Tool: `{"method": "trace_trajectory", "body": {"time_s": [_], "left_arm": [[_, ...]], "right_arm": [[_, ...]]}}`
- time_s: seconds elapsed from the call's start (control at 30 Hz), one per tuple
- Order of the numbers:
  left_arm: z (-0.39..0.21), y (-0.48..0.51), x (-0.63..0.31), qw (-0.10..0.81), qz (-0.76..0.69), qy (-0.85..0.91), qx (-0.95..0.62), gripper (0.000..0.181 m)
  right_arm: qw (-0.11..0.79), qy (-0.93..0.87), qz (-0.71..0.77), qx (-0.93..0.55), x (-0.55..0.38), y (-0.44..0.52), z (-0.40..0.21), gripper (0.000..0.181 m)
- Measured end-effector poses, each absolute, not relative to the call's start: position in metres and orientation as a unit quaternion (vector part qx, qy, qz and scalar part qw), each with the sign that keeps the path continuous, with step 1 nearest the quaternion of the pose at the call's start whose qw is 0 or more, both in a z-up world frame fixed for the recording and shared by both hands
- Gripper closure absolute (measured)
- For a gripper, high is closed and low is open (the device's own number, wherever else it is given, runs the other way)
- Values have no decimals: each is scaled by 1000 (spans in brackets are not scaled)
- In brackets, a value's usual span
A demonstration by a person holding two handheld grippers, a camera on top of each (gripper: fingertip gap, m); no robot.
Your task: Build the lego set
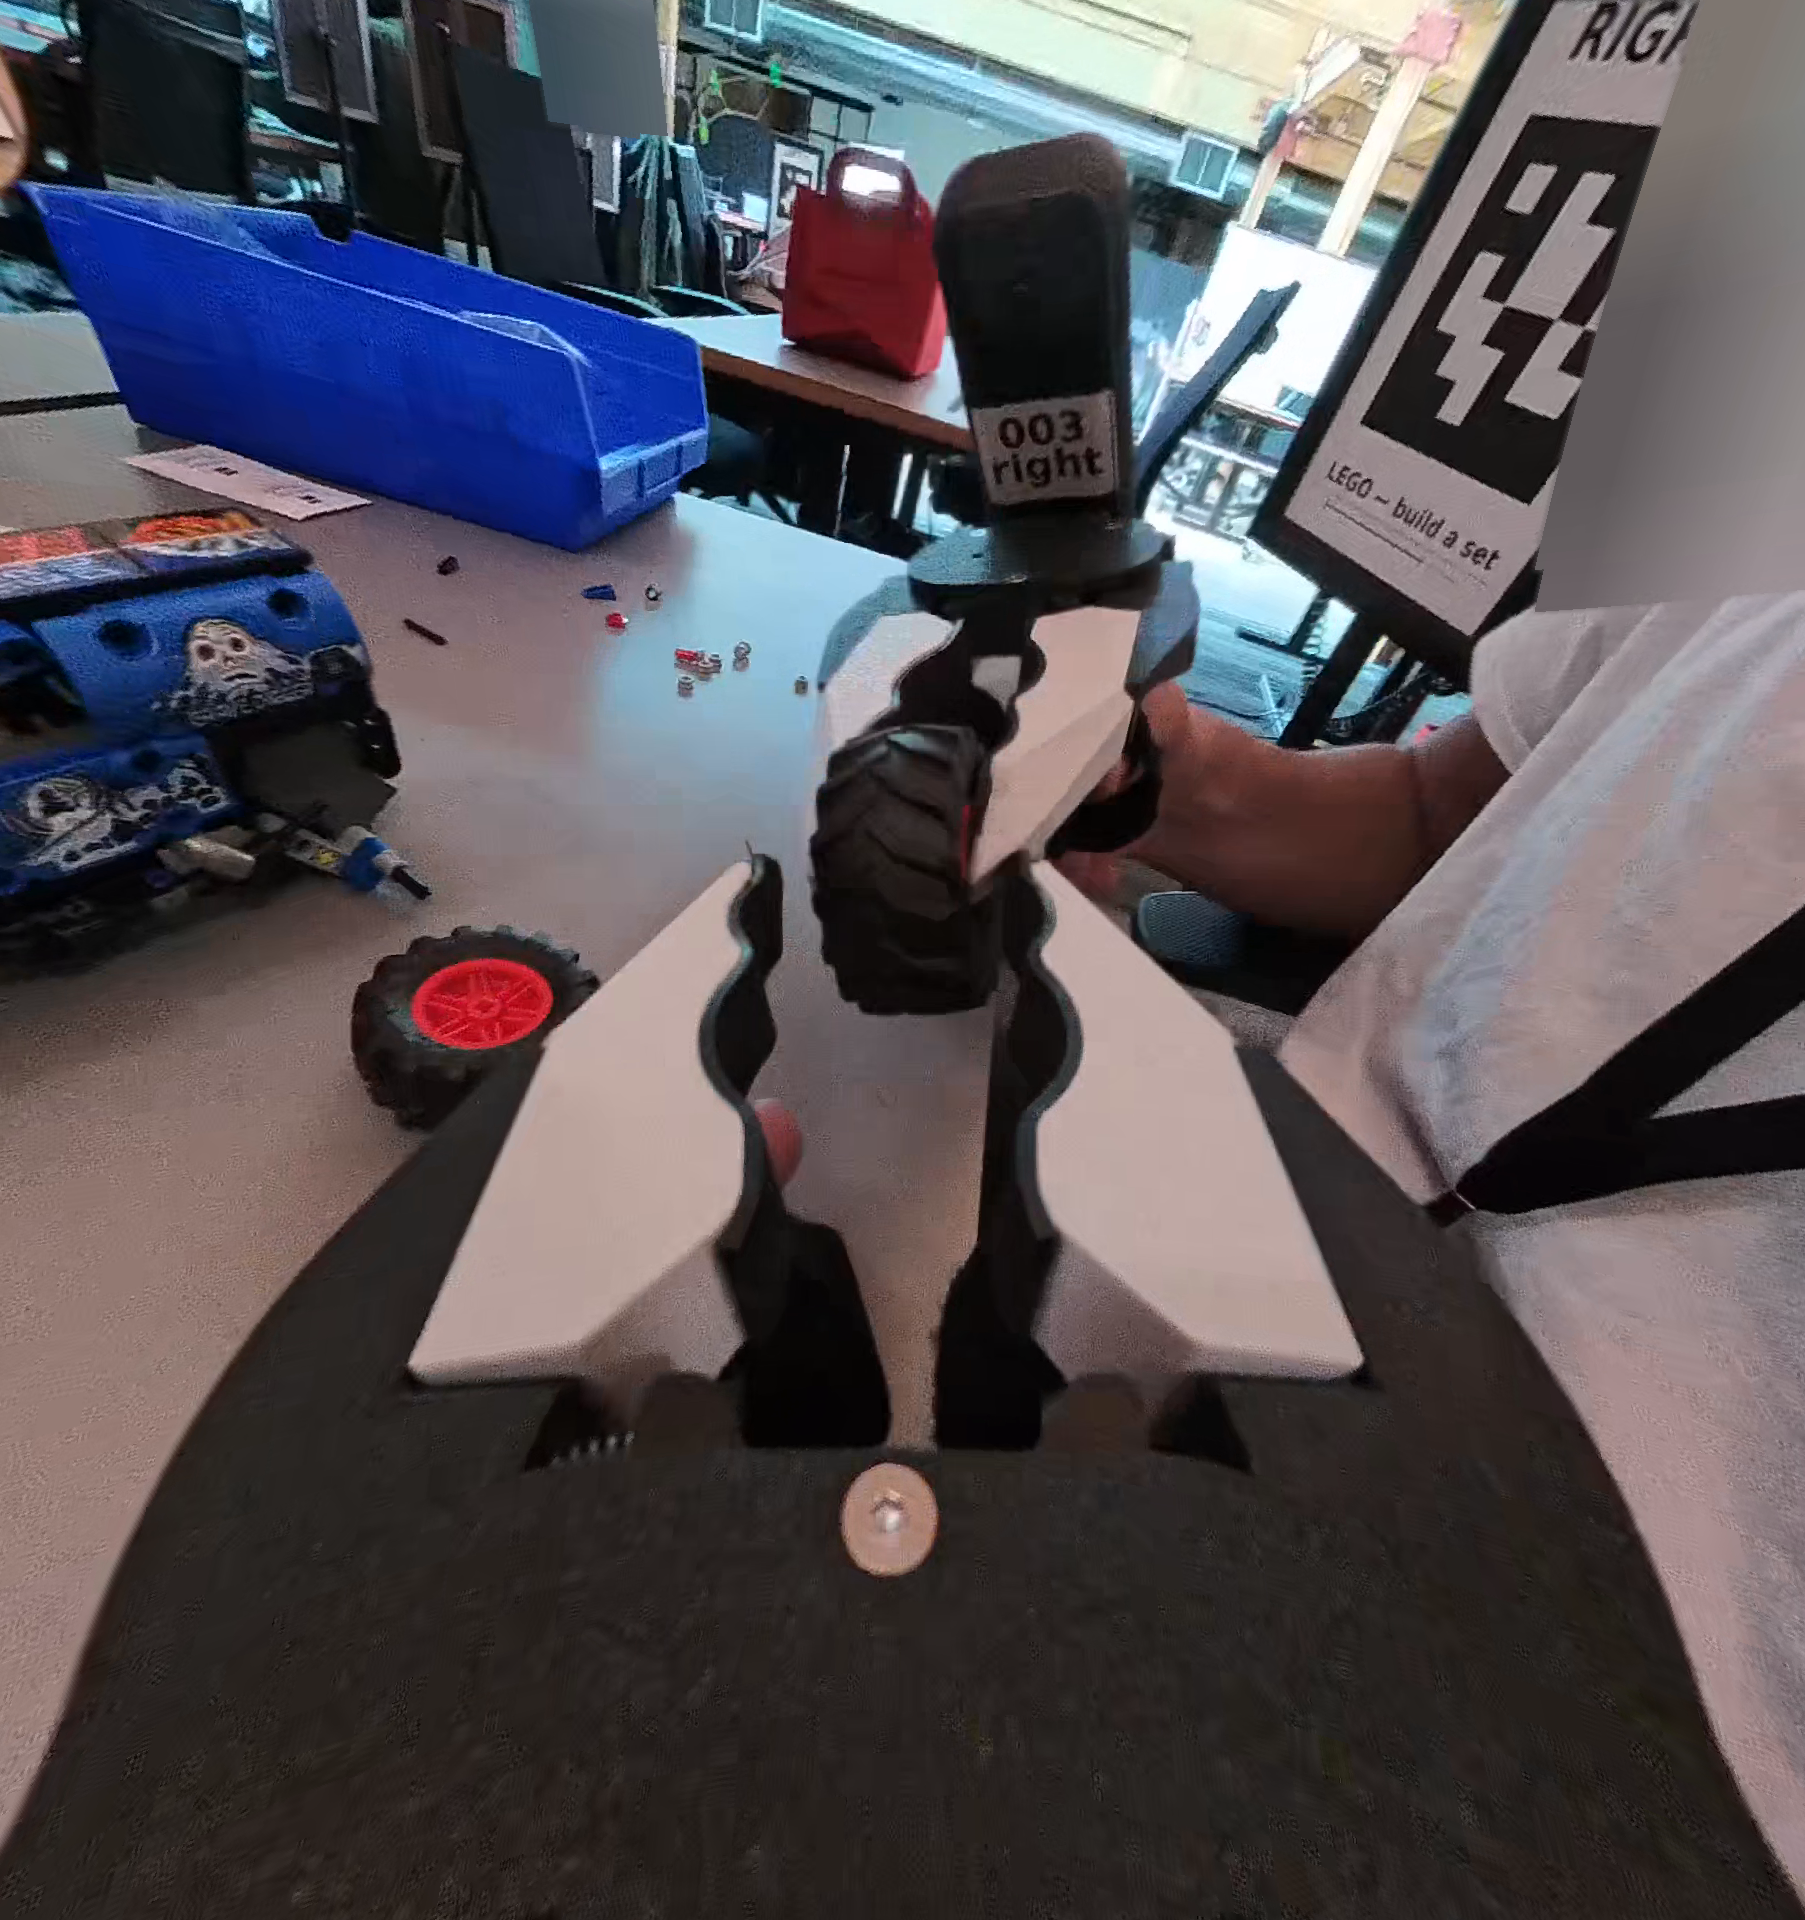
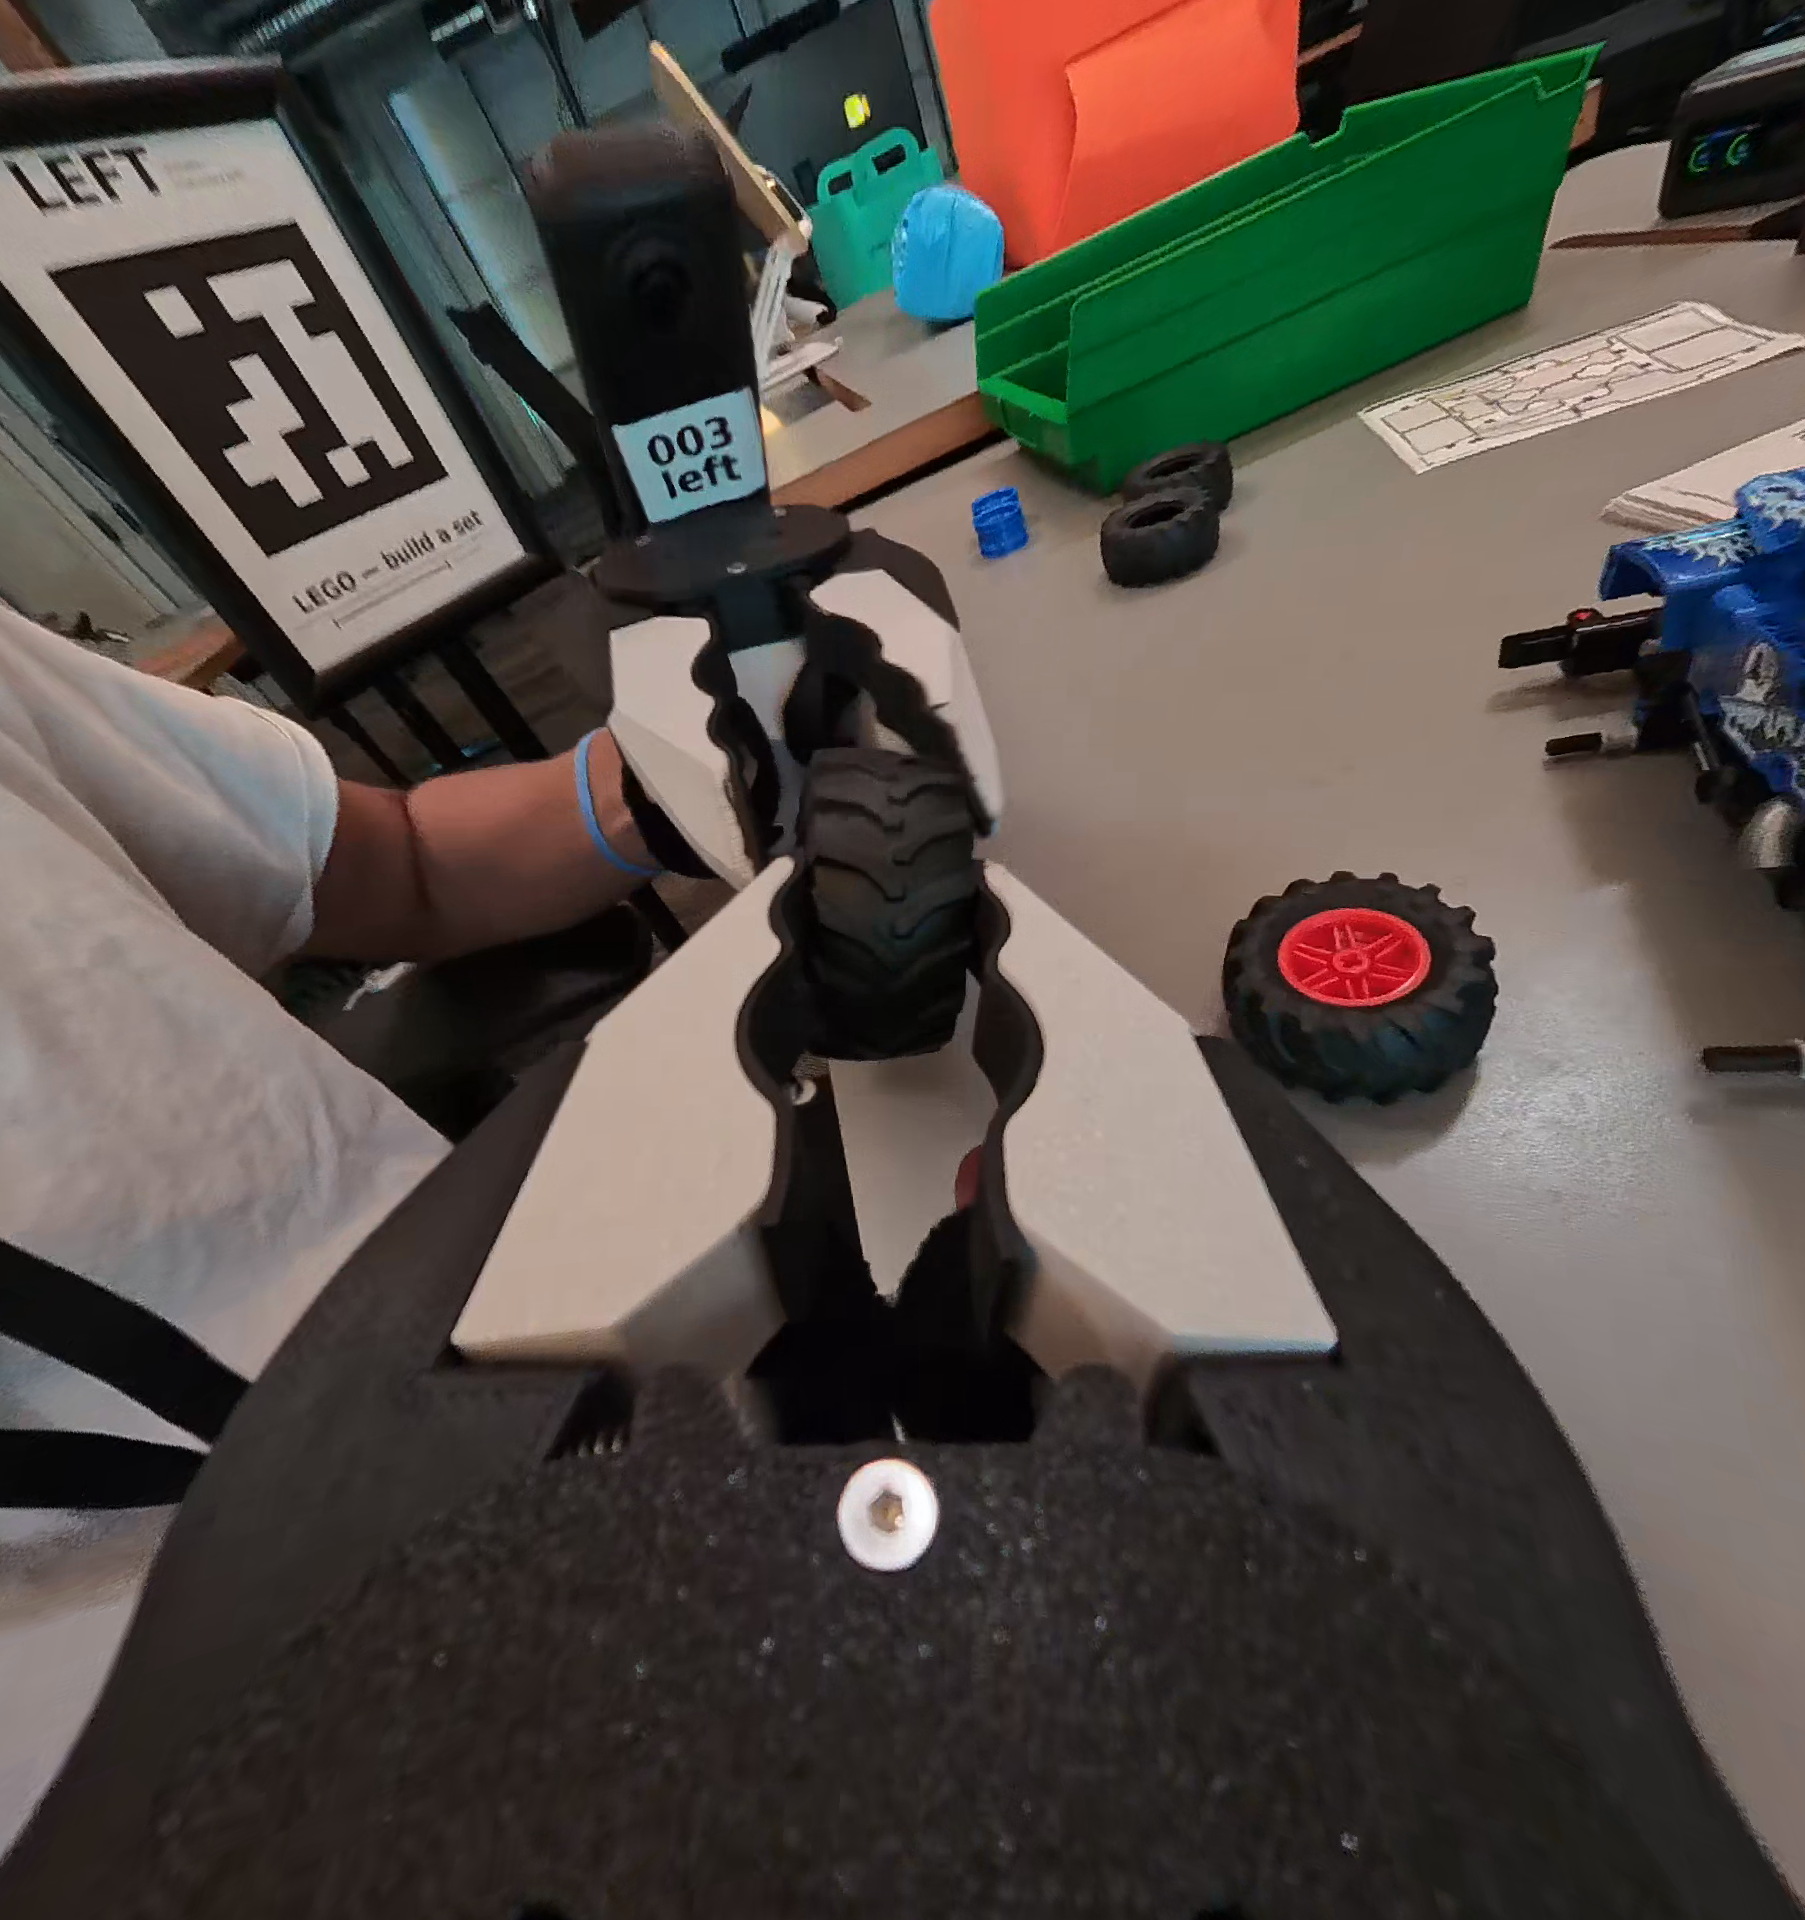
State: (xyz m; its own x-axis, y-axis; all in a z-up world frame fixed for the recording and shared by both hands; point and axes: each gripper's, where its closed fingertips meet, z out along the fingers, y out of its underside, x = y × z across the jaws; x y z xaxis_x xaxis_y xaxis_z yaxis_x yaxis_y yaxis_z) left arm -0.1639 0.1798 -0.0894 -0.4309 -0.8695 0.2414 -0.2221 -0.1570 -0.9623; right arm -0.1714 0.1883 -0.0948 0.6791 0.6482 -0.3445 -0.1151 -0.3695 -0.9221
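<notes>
Blue bodywork of the lego truck (image 1: 129, 727) lies at the far left of the counter (image 1: 586, 790), with a thin axle end (image 1: 389, 868) that sticks out toward the middle. Just beside it, one finished wheel with a red hub (image 1: 472, 1013) lies flat on the counter. Farther back there is a scatter of very small parts (image 1: 706, 660).

In the middle, above the counter, is the task's thing at this moment: a black tyre (image 1: 898, 935), held up between the two tools, which face each other. The left gripper (image 1: 893, 878) has its jaws standing on both sides of the tyre. A small gap seems to show at each pad, so I cannot tell if they press it. The right gripper (image 2: 887, 894) has its jaws closed on the tyre, with the wavy pads against both side walls.

The step looks to me like a handover or a re-grip, and this is where things can go wrong. If the right jaws let go before the left jaws really press, the tyre will drop. It is round and made of rubber, so it would probably bounce and roll, maybe off the counter edge near the person. Rubber also gives under pressure, so a grip taken only at the tips could make the tyre pop out sideways. Later, the truck is held by nothing, so pushing a wheel on the axle at an angle could shove the truck or strain the axle. A low sweep of either tool could scatter the small parts.
</notes>
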Motion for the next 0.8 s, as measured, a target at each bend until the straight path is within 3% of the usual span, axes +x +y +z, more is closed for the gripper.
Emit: {"method": "trace_trajectory", "body": {"time_s": [0.4,0.5,0.73,0.8], "left_arm": [[-98,198,-150,448,-456,613,-464,155],[-98,205,-146,517,-389,618,-446,168],[-106,211,-149,431,-439,620,-487,162],[-100,204,-157,359,-516,606,-487,145]], "right_arm": [[531,-106,278,-794,-146,206,-110,155],[523,-90,271,-803,-143,209,-118,156],[523,-113,275,-799,-145,212,-124,155],[523,-156,327,-771,-160,202,-116,154]]}}
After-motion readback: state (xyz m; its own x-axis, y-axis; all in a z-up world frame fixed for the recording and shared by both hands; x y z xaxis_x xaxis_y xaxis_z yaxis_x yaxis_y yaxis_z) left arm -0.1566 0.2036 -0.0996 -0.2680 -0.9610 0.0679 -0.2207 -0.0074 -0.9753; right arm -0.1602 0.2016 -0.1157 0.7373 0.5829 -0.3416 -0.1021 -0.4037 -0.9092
